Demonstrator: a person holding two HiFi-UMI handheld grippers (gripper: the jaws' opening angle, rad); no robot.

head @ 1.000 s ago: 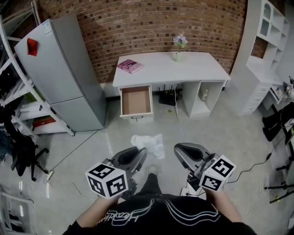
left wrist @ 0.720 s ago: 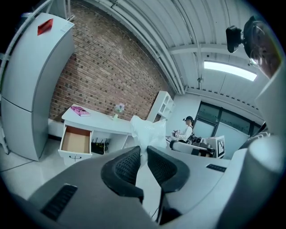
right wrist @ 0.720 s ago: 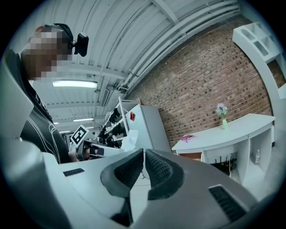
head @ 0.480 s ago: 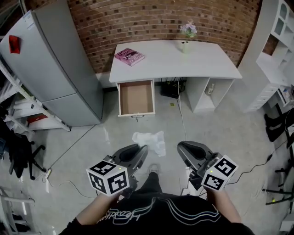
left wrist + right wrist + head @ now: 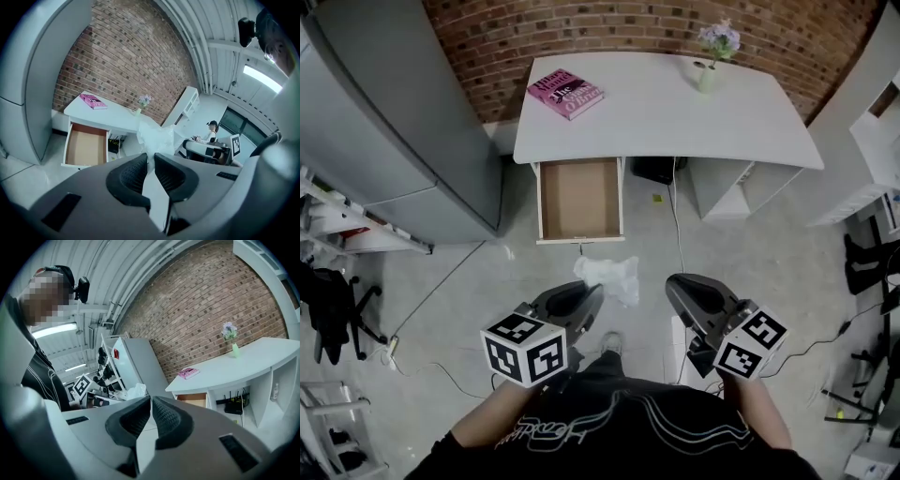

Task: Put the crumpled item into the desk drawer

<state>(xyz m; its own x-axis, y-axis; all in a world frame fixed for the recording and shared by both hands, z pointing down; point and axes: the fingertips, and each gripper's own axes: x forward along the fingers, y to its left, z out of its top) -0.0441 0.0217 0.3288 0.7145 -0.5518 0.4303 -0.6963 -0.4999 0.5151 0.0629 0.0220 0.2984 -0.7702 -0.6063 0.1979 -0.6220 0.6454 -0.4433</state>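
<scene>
Against the brick wall stands a white desk (image 5: 666,108), its drawer (image 5: 579,199) pulled open. The left gripper (image 5: 592,295) is clamped on the crumpled item (image 5: 609,276), held just short of the drawer's near edge. The right gripper (image 5: 677,284) is closed on nothing. This looks like the carrying step; next it needs reaching farther, over the drawer, then letting go.

Desk (image 5: 675,122) far centre, back against the brick wall (image 5: 628,28). Book (image 5: 565,94) on its far-left corner, flower vase (image 5: 710,70) on its far right. Open drawer (image 5: 579,199) juts nearward under the desk's left end. Refrigerator (image 5: 384,122) left of the desk. Crumpled plastic bag (image 5: 609,278) pinched at the left gripper (image 5: 595,292) tips, just near of the drawer. Right gripper (image 5: 675,281) to its right, apart.
</scene>
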